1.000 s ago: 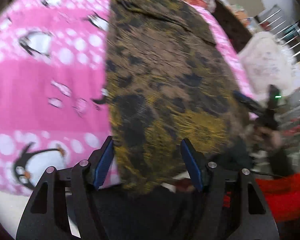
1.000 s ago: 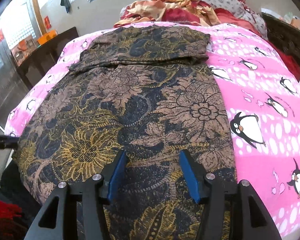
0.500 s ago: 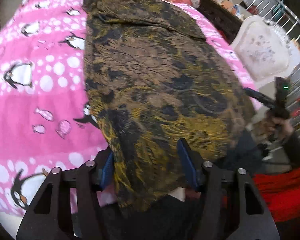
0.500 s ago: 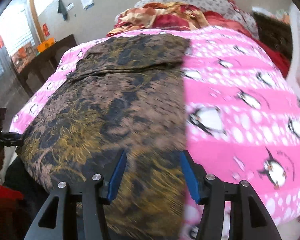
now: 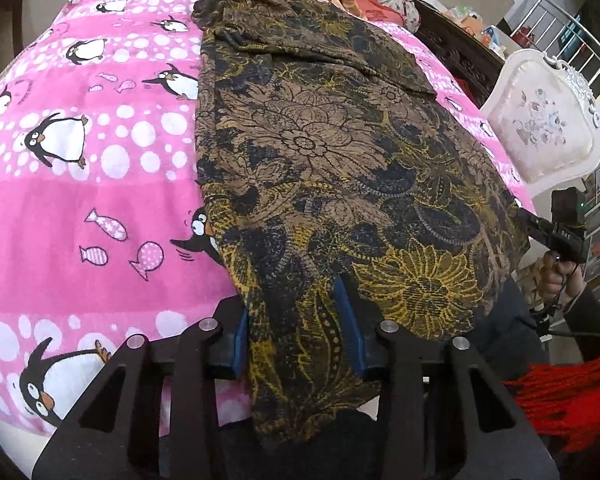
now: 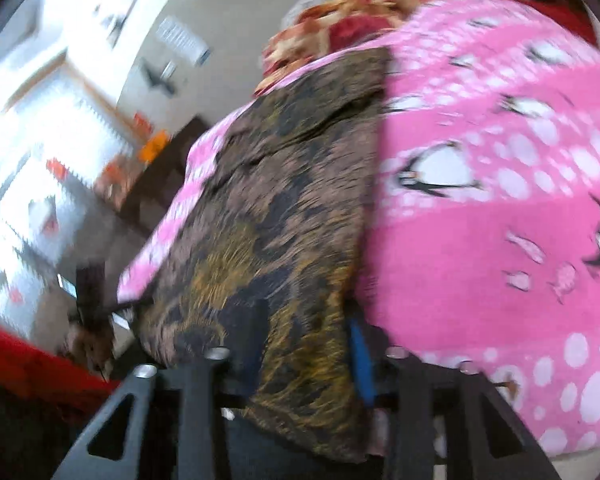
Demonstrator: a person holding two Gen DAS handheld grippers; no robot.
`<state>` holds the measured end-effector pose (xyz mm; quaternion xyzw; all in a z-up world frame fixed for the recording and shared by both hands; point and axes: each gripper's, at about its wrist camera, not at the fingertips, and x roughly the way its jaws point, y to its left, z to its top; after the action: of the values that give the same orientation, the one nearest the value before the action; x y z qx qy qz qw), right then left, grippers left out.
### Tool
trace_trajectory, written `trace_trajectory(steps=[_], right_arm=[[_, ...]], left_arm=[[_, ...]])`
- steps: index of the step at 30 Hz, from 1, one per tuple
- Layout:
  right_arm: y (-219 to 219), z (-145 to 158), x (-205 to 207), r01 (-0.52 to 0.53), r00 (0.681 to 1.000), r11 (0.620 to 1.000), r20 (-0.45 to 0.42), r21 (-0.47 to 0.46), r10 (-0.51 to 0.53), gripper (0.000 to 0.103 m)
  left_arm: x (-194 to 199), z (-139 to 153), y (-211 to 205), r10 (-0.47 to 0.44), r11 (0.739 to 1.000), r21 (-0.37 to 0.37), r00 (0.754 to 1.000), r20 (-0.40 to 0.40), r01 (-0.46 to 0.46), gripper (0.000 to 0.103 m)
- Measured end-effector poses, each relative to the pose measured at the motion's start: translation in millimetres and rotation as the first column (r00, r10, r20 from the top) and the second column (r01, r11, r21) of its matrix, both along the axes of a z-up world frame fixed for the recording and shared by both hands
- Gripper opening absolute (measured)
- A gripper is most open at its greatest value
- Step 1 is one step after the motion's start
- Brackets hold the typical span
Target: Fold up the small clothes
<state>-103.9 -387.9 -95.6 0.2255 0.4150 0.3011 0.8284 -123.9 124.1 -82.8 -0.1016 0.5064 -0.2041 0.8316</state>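
A thin, crinkled garment, brown with dark and mustard floral print, lies lengthwise on a bed over a fleecy pink blanket printed with penguins and white dots. Its near hem hangs off the bed's edge. The left gripper is closing, with a bunched fold of the hem between its blue pads. The right gripper is closing too, the hem's other corner draped between its fingers; this view is blurred. A white padded chair stands beside the bed.
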Motion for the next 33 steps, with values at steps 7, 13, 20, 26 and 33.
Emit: trace_trajectory(steps=[7,13,20,26,33], right_arm=[[3.6,2.8,-2.5,-0.047,0.998,0.998,-0.031,-0.048,0.045,0.031],[-1.1,-2.4,9.5,-0.056,0.996,0.998,-0.063,0.022,0.057,0.024],[2.0,8.2,-2.2,-0.075,0.997,0.997,-0.006,0.027,0.075,0.005],[-10.8,36.4,-18.4,-0.039,0.991,0.977,0.130,0.211,0.011,0.004],[-4.6,92.4,-51.1,-0.081,0.958,0.952,0.287,0.294,-0.007,0.004]], left_arm=[[1.6,1.4,-6.0,-0.046,0.998,-0.052,0.998,-0.034,0.045,0.064],[6.2,2.1,-3.2,0.005,1.000,-0.021,1.000,-0.024,-0.006,0.058],[5.1,1.3,1.5,0.083,0.996,-0.041,0.996,-0.018,-0.084,0.005],[-6.1,40.2,13.8,0.132,0.984,-0.132,0.987,0.092,-0.119,0.004],[-38.9,90.4,47.3,0.190,0.964,-0.219,0.966,0.174,-0.151,0.003]])
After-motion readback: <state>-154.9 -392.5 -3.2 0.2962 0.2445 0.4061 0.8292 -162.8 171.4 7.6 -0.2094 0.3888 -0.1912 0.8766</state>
